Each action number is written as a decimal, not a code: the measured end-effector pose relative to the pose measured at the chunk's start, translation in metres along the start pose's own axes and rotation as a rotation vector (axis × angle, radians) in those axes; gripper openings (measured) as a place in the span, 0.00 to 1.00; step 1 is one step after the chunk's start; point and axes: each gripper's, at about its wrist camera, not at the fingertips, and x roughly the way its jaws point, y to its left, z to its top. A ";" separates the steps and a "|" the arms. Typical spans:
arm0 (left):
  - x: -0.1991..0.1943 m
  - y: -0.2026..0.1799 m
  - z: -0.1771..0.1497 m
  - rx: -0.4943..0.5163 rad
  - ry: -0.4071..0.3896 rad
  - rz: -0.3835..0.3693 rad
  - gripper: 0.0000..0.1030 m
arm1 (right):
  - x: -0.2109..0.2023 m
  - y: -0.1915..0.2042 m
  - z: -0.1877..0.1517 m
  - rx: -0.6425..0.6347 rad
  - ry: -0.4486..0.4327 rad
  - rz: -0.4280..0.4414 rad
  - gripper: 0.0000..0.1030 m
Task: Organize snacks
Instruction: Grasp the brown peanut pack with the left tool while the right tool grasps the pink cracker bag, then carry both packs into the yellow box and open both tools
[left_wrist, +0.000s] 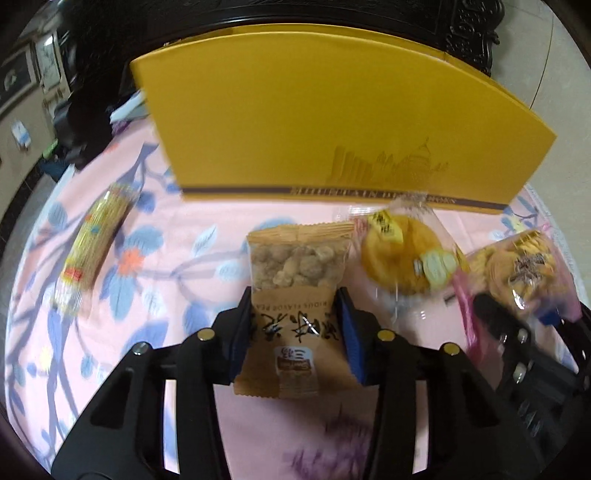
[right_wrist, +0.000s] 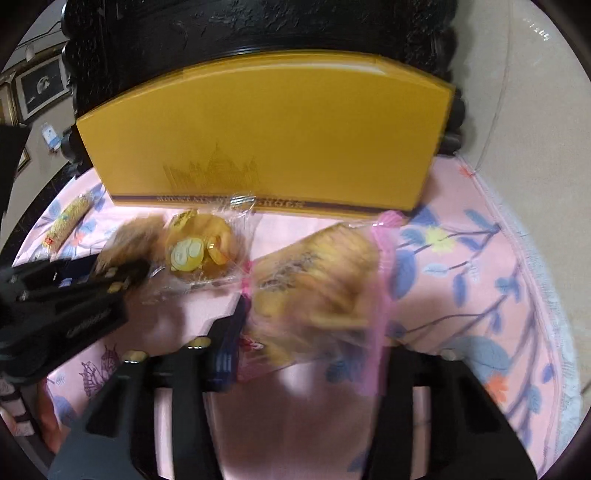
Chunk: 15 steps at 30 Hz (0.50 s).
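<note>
Left tongs (left_wrist: 291, 321) pinch my light, crinkly peanut packet (left_wrist: 291, 295) mid-body; right tongs (right_wrist: 306, 332) clamp soft pink-edged pastry bag (right_wrist: 314, 280).

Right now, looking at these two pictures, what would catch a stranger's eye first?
Most likely the big yellow box standing at the back of the pink flowered cloth. Next, the left tongs clamped on a tan peanut packet in the foreground, and the right tongs gripping a pink-edged pastry bag. A round golden cake in clear wrap lies between them, and a long yellow cracker pack sits off to the left.
</note>
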 end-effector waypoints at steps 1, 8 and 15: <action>-0.007 0.003 -0.006 -0.013 0.001 -0.012 0.39 | -0.004 -0.003 -0.002 0.021 0.007 0.021 0.41; -0.058 0.035 -0.045 -0.118 -0.025 -0.073 0.39 | -0.054 -0.005 -0.027 0.061 -0.032 0.063 0.41; -0.094 0.035 -0.061 -0.116 -0.046 -0.117 0.39 | -0.101 -0.002 -0.036 0.056 -0.103 0.102 0.41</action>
